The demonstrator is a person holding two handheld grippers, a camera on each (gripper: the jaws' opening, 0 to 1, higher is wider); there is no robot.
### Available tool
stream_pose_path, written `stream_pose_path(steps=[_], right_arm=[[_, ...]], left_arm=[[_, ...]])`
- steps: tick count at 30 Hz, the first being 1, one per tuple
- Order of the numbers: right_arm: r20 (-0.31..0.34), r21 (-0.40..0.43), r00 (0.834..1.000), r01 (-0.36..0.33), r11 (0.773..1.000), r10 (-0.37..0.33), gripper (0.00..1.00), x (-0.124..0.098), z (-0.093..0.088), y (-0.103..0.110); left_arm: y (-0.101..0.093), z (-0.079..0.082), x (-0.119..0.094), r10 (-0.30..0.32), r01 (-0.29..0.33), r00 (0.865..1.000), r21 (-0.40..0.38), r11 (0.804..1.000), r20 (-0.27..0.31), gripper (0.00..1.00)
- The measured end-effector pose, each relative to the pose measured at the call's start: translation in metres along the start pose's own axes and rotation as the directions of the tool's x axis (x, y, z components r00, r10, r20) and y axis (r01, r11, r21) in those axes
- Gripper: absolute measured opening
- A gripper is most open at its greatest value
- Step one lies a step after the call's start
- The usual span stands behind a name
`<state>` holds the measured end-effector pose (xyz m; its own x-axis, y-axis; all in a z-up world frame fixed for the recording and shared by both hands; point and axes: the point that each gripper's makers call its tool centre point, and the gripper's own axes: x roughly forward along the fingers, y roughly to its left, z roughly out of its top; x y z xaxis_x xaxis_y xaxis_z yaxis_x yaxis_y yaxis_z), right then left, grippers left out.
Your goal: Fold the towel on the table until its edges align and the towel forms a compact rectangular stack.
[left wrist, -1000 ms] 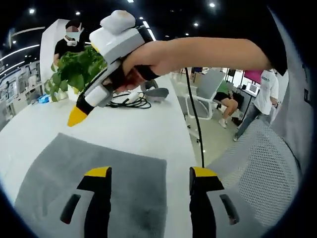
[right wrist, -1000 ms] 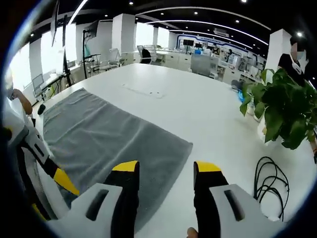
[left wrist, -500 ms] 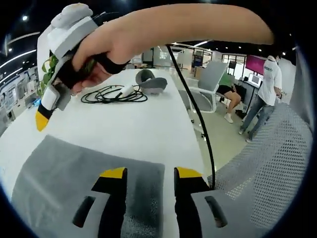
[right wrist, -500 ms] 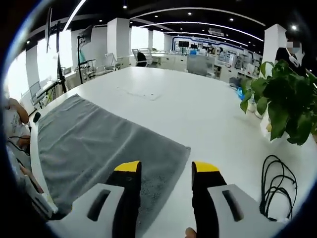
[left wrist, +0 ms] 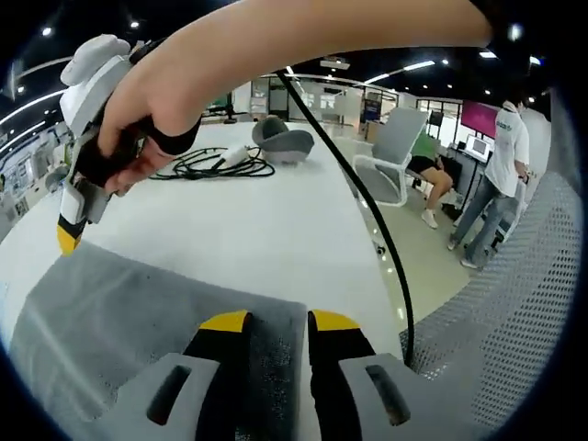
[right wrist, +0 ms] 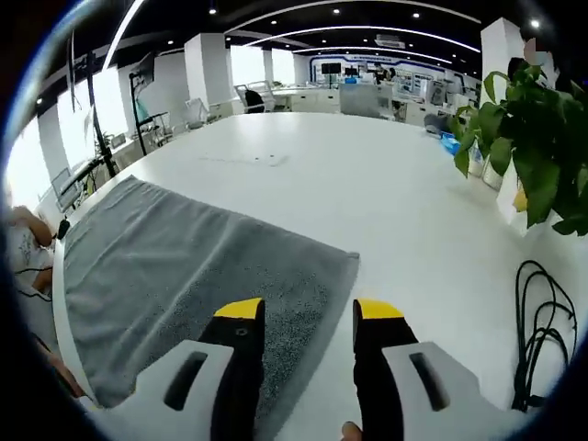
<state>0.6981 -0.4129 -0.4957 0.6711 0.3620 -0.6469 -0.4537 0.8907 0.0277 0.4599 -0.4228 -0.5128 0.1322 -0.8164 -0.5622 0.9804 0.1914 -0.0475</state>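
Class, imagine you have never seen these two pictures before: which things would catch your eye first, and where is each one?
A grey towel lies spread flat on the white table, each view's yellow-tipped tongs poised over one of its corners. In the left gripper view, a bare arm reaches across the top, holding the right tongs at the towel's far edge. A leafy green plant stands at the right of the right gripper view, with a coiled black cable further along the table.

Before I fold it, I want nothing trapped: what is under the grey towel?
The towel lies flat on the white table, with no visible bulge. The table surface beneath it is covered, so anything thin there cannot be seen.
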Motion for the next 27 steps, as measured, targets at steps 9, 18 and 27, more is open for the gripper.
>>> stream_pose_path(steps=[9, 18, 27], right_arm=[[-0.019, 0.018, 1.000, 0.015, 1.000, -0.014, 0.38, 0.014, -0.005, -0.008], [-0.032, 0.047, 0.999, 0.034, 0.998, -0.032, 0.34, 0.021, -0.012, -0.016], [0.002, 0.061, 0.999, 0.043, 0.997, -0.043, 0.23, 0.030, -0.005, -0.019]], left_arm=[[-0.008, 0.000, 0.006, -0.016, 0.015, 1.000, 0.092, 0.996, 0.006, 0.31], [0.000, 0.000, 0.008, 0.011, -0.012, 1.000, 0.091, 0.996, 0.015, 0.22], [0.009, 0.001, 0.008, 0.053, -0.056, 0.998, 0.080, 0.995, 0.036, 0.10]])
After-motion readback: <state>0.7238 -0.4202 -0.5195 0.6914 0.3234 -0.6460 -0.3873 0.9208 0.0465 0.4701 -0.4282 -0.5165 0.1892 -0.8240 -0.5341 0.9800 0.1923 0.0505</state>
